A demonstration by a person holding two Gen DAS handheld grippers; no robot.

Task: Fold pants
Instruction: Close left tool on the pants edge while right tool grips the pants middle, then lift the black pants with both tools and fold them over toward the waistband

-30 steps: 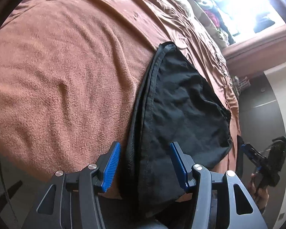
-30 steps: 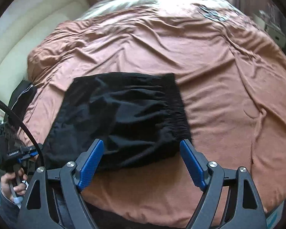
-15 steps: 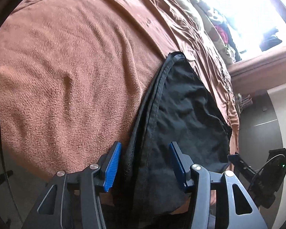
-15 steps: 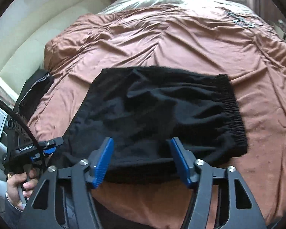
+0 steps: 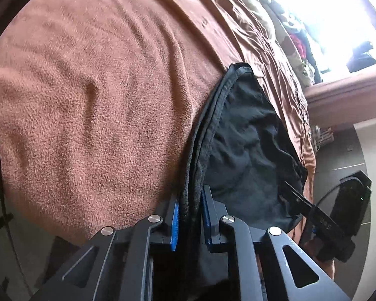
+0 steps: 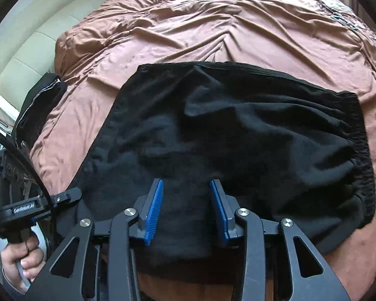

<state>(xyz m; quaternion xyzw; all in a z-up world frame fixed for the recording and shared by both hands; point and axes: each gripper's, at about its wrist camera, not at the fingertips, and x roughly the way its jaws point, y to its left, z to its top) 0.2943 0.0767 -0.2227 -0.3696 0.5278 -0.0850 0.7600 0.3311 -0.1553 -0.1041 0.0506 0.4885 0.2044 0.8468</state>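
The black pants (image 6: 238, 135) lie folded in a flat block on the brown blanket (image 6: 213, 25), elastic waistband at the right. My left gripper (image 5: 190, 215) is shut on the layered hem edge of the pants (image 5: 243, 135) at the near left corner. It also shows in the right wrist view (image 6: 70, 195) at the pants' left edge. My right gripper (image 6: 185, 200) straddles the near edge of the pants, its blue pads partly closed with a gap still between them. It also shows in the left wrist view (image 5: 295, 198).
A black bag (image 6: 37, 105) lies at the bed's left edge by a cream headboard (image 6: 25, 57). The blanket (image 5: 100, 87) spreads wide to the left of the pants. A bright window ledge with clothes (image 5: 313, 37) is beyond the bed.
Both grippers moved in onto the pants' near edge. The left jaws closed on the hem edge. The right jaws narrowed from wide open to a smaller gap over the fabric.
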